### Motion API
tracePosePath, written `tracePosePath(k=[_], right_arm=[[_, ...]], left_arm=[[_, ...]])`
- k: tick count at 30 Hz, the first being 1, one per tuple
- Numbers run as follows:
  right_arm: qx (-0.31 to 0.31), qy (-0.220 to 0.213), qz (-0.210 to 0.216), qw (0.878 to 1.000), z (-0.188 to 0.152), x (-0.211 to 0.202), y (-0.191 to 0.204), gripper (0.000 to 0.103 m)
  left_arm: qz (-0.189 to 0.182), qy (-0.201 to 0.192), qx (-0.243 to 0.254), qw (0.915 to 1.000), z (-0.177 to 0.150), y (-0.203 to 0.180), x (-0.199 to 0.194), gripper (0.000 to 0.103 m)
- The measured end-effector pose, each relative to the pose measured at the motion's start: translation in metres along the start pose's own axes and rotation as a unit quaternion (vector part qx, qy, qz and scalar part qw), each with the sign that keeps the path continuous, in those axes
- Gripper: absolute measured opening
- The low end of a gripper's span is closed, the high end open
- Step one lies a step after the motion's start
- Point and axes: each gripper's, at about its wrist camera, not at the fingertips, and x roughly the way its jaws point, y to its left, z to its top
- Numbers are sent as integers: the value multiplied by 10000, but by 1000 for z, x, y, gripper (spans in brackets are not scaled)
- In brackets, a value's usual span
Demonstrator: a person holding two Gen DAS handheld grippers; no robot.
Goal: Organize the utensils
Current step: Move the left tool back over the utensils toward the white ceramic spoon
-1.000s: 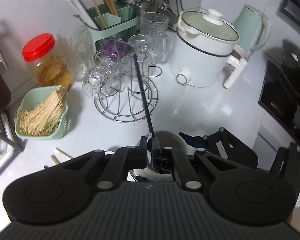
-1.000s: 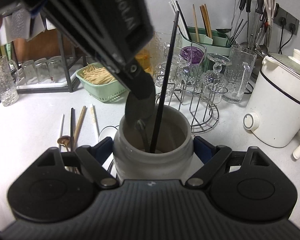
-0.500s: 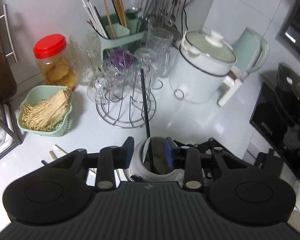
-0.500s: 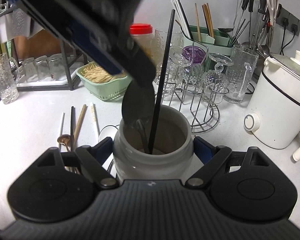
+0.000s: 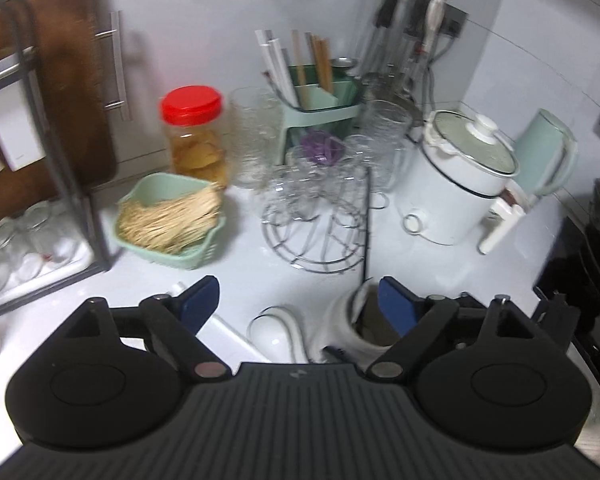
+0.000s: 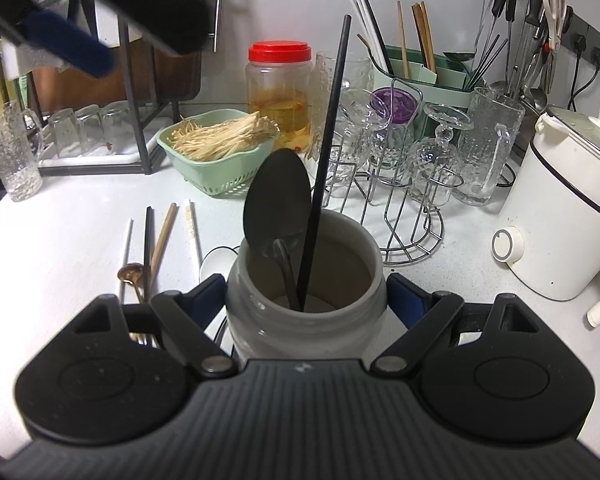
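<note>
My right gripper is shut on a grey-white ceramic jar, one pad on each side. A black chopstick and a black spoon stand in the jar. In the left wrist view the same jar and chopstick sit low at the right finger. My left gripper has its jaws opening, with nothing between them; its blurred blue pad shows at the upper left of the right wrist view. Loose chopsticks and a bronze spoon lie on the counter left of the jar.
A green basket of thin sticks, a red-lidded jar and a wire glass rack stand behind. A green utensil caddy is at the wall. A white cooker is right, a dish rack left, a stove far right.
My left gripper opened and let go of the black chopstick, which now stands in the jar. It then rose and drew off to the left. The right gripper kept still.
</note>
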Motion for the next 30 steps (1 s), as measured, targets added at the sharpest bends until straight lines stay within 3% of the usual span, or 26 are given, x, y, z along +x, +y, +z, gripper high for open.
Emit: tracePosePath(k=[9,17,30], right_arm=[[155,48,-186,9997,2,2,-3,89],[181,-50,-207,9996,-4,-3,-4,89],[-57,39,16,10000,-11,-15,-19,89]], left_arm=[[544,19,-509,9972,-32,24,-18,90],[1001,175,-1060,9892,-71,42,-23,90],[861,290,-2045,9746,-127,59,6,88]])
